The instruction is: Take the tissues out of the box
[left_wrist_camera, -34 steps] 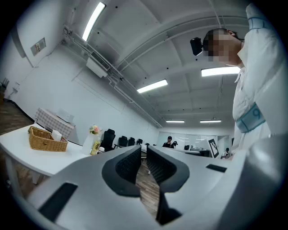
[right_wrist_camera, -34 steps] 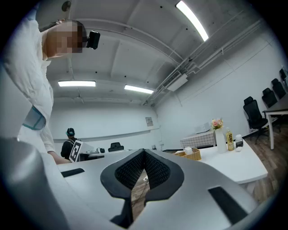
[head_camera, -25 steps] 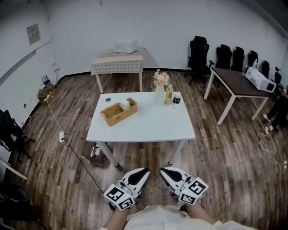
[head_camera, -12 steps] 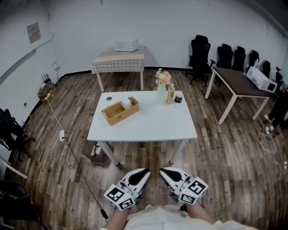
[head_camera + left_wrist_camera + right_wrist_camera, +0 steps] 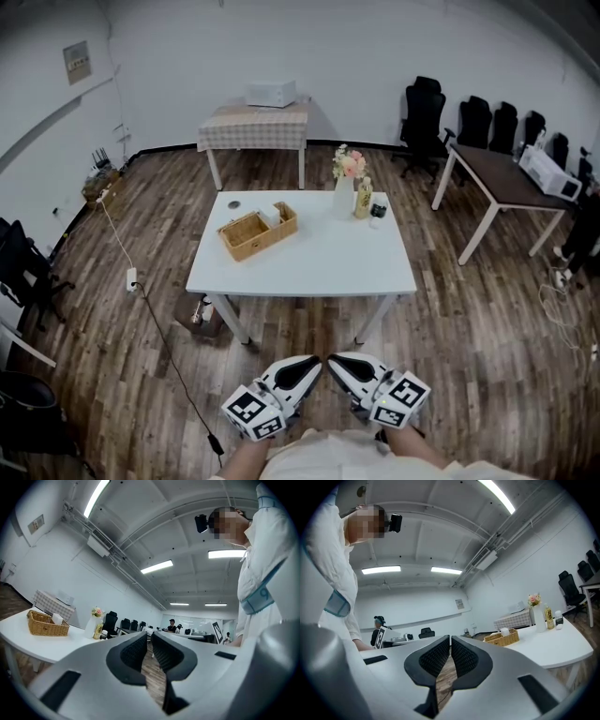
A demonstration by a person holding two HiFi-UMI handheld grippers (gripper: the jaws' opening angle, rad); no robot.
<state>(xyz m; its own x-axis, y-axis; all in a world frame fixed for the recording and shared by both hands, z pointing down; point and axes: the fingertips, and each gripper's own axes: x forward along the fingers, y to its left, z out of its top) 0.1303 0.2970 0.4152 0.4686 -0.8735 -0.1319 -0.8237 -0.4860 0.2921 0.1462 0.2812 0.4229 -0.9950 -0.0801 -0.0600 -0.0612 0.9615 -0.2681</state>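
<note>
- The tabletop (image 5: 225, 272) has slid a little right in our view. We are well back from it.
- The tissues (image 5: 269, 216) sit in the basket (image 5: 246, 239), untouched.
- The left gripper (image 5: 317, 360) and right gripper (image 5: 331, 357) have drawn closer together, jaws pressed together, empty.

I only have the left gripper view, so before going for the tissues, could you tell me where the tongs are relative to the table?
Observer: The head view shows the left gripper and right gripper near the person's body, with wood floor between them and the white table.
Operator: Is the right one holding anything?
Observer: No, its tongs are shut and empty.
Operator: And the tissues?
Observer: From above, the tissues stand in the wicker basket's small end section.
</note>
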